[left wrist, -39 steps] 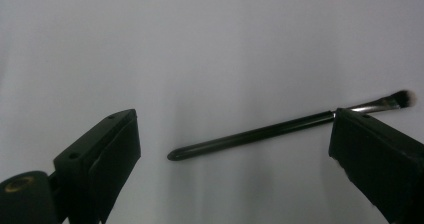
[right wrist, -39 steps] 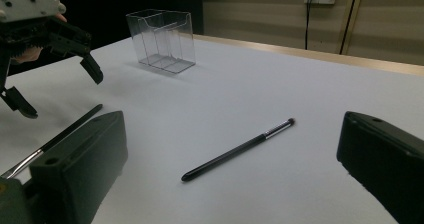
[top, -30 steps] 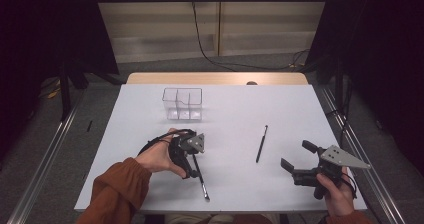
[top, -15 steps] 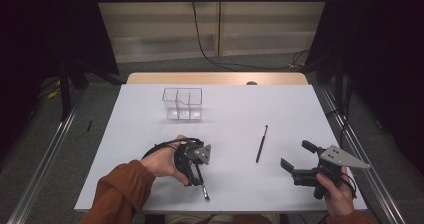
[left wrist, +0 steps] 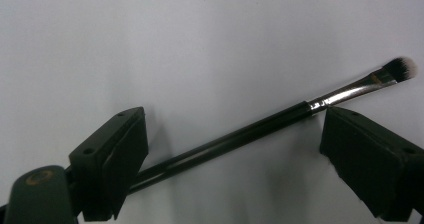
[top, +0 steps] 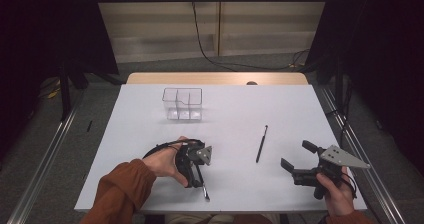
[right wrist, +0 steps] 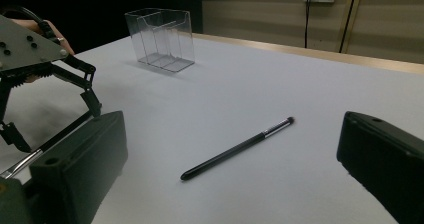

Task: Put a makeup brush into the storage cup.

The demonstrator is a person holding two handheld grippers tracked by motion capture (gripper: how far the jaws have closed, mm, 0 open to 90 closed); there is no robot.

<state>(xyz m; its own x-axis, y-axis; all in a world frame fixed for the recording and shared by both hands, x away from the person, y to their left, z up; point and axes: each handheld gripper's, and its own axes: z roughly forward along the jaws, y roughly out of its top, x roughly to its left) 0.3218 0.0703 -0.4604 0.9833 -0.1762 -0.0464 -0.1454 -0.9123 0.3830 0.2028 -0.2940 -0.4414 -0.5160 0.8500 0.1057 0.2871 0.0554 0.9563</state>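
Left tongs (left wrist: 230,149) reopened around makeup brush (left wrist: 280,124).

The white counter (top: 225,114) is the one evenly lit area in the high view; around it the room falls off into near black, especially left and right of it. Light comes from above, giving only soft, short shadows under the left gripper (top: 200,176) and beside the pen (top: 261,144). The high view is slightly soft and grainy. In the left gripper view the counter looks greyish with darker corners; the brush (left wrist: 280,121) shows a glint on its metal ferrule, and the near jaws are blurred. In the right gripper view the box (right wrist: 161,39) catches faint reflections, and the jaws nearest the lens are out of focus.
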